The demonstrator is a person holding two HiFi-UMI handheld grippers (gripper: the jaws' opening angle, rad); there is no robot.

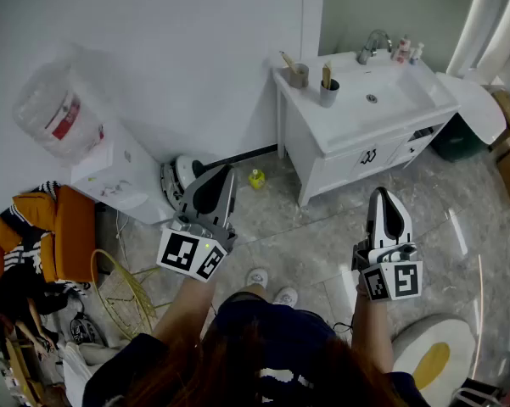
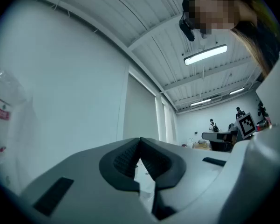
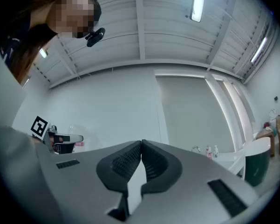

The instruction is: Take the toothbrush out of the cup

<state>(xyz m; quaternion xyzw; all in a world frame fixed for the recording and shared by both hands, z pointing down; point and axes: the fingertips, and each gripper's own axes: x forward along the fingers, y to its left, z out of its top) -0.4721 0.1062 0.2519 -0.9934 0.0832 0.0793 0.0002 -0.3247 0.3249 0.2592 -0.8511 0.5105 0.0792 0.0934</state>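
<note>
Calls for pinching the light, stiff toothbrush [image 1: 287, 60] above its cup [image 1: 299, 78], far ahead of shut, empty left tool [image 1: 227, 173] and right tool [image 1: 383, 193].

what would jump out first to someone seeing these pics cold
The left hand-held gripper and right hand-held gripper stand shut and empty in the head view's lower middle. Beyond them, upper right, a white sink cabinet carries a pale cup and a darker cup, each with something upright in it. At far left a water bottle tops a dispenser.
</note>
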